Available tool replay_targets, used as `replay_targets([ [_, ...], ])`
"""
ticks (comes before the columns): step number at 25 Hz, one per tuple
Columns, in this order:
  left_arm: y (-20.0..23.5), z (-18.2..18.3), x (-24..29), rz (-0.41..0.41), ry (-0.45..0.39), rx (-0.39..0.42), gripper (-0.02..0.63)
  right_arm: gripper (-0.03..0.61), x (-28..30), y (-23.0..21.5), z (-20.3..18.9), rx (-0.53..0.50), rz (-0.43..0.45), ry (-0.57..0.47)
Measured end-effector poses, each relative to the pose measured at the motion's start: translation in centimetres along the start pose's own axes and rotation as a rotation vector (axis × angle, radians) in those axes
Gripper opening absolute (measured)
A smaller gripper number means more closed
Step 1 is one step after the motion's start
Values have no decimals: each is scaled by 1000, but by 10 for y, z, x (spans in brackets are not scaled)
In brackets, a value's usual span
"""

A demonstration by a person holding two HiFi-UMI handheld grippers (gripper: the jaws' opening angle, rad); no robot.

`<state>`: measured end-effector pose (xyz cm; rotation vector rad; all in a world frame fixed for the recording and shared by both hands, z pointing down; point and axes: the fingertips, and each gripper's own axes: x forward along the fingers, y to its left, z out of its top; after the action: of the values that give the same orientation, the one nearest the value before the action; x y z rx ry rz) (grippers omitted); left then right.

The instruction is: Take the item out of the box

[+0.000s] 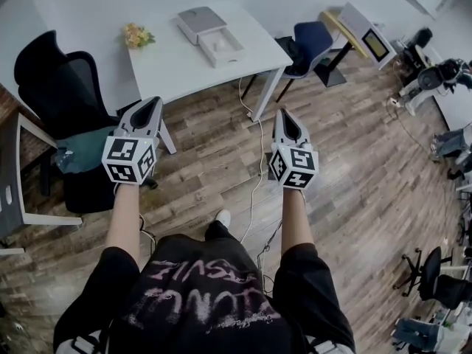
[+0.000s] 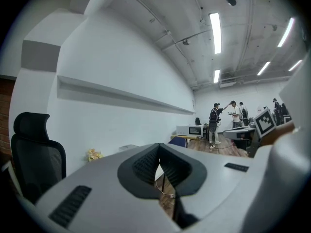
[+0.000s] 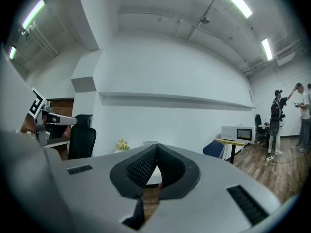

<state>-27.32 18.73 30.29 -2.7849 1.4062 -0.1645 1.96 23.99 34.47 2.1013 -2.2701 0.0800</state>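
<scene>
Both claws shut, well short of the box.

My left claw [image 1: 151,103] and right claw [image 1: 283,113] point level over the wood floor [image 1: 354,183], side by side but apart. Each has its jaws pressed together on nothing. Ahead stands the white table [image 1: 173,68], and the box [image 1: 199,22] lies open on its far part, well apart from both claws. A small white item [image 1: 220,46] sits in the box's open tray, just beside the grey top. Yellow flowers [image 1: 137,35] lie near the table's left end. A black chair [image 1: 59,87] stands to its left and a blue chair [image 1: 311,41] to its right.
</scene>
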Motion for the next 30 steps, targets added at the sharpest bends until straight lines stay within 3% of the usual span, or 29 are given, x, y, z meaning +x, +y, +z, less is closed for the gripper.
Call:
replay_targets([
  [14, -26, 1, 95, 40, 34, -4, 2, -2, 72, -77, -1, 12, 63, 6],
  [30, -14, 1, 152, 60, 24, -12, 2, -2, 129, -100, -10, 8, 90, 15],
])
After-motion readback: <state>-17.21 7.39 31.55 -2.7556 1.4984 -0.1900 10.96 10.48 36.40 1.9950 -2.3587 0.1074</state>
